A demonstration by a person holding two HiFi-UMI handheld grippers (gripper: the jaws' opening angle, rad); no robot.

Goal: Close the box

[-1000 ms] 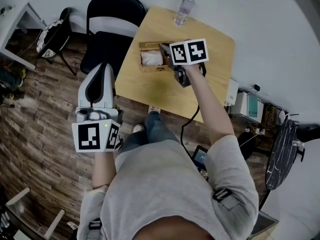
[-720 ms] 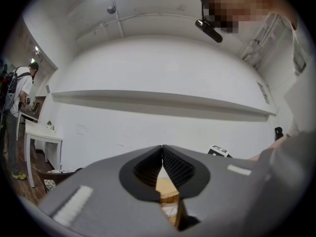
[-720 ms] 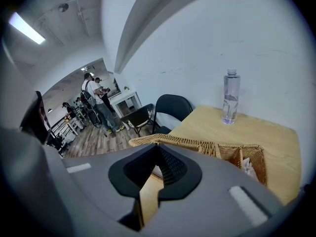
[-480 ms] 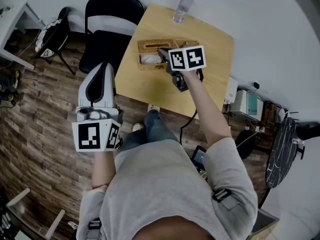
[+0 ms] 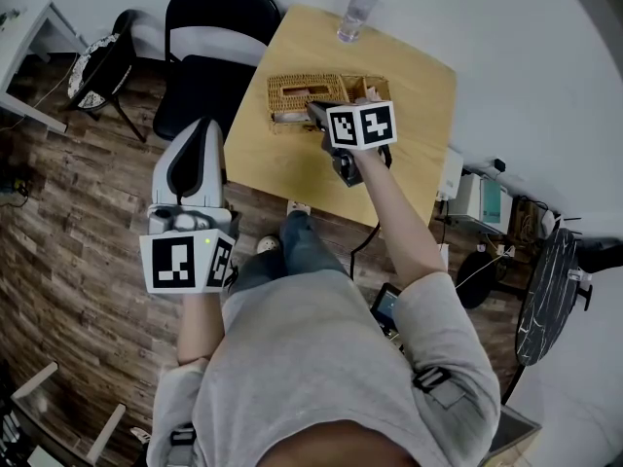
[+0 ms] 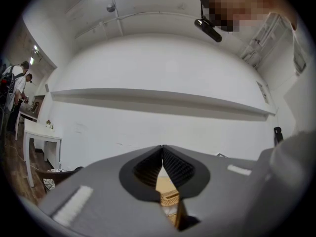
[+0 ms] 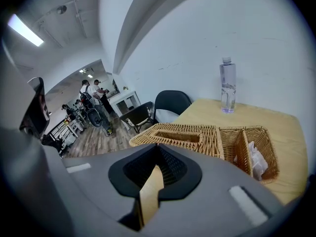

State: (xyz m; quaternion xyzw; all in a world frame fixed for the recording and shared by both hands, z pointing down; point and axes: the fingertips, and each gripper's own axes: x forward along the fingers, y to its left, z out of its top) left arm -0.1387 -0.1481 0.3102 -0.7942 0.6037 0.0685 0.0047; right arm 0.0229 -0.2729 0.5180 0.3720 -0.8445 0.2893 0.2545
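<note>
Woven wicker box (image 5: 295, 91) sits on the light wooden table (image 5: 414, 86), towards its far-left part, w/ a clear plastic water bottle (image 5: 354, 14) upright beyond it near the far edge. Flat wicker lid w/ a long slot (image 7: 178, 136) lies down over the box's left section. On the right side two open compartments (image 7: 231, 144) show, one holding crumpled white paper (image 7: 256, 158). Right gripper (image 7: 158, 148) is over the table on the near side of the box and points at it. Its jaws are pressed together w/ nothing between them, only tabletop showing through the gap lower down. In the head view the tips sit at the box's near rim, about mid-length. Whether they touch the wicker can't be told. Left gripper (image 6: 162, 148) is well apart from the box, held off the table's left side over the dark plank floor (image 5: 88, 222), near a black folding chair (image 5: 209, 71). Its jaws are also closed tip to tip and empty. It aims towards the white wall (image 6: 158, 73), and a sliver of table and wicker shows through the gap below its tips.
</note>
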